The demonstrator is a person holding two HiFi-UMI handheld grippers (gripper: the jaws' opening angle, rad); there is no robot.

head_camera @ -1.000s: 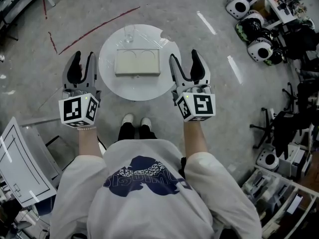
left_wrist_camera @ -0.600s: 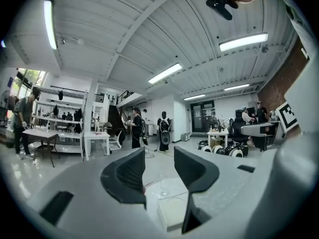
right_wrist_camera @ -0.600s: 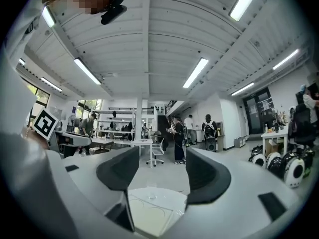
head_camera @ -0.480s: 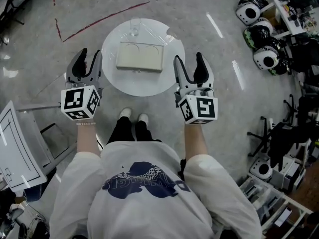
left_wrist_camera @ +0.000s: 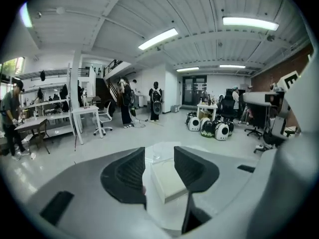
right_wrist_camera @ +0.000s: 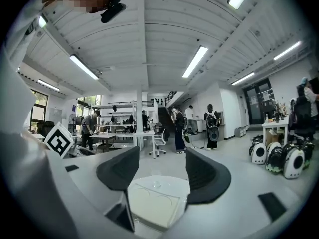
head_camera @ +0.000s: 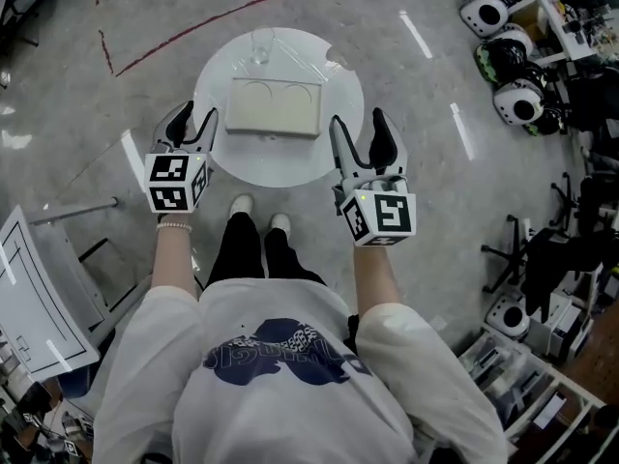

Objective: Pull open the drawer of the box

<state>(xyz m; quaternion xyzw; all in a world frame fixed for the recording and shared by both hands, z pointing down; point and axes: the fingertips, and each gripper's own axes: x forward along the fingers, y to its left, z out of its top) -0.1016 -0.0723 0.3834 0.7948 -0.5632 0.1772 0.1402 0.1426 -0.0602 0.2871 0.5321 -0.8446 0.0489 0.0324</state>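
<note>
The box (head_camera: 274, 106) is set flat at the middle of a small round table (head_camera: 290, 167), directly ahead of the person, so that it can be reached equally from both sides. A clear glass (head_camera: 259, 54) is stood behind it at the far rim, where it is kept out of the way of a pull toward the body. The drawer cannot be made out from above. Nothing is seen sticking out of the box, so the drawer is judged to be closed and the task not yet begun.

The left gripper (head_camera: 196, 122) is held low at the table's left edge, just beside the box's left end but not touching it. Its jaws have just been opened to their widest, and nothing is gripped between them; in the left gripper view the box is only framed in the gap, farther off. This is read as preparation either to steady the box or to take hold of it.

The right gripper (head_camera: 358, 129) is held at the table's right edge, near the box's right end and apart from it. Its jaws are also spread, with nothing between the pads; the table and box are merely seen beyond them.

The box is thus bracketed from both sides, presumably so that one side can be held while the drawer is drawn out.
</note>
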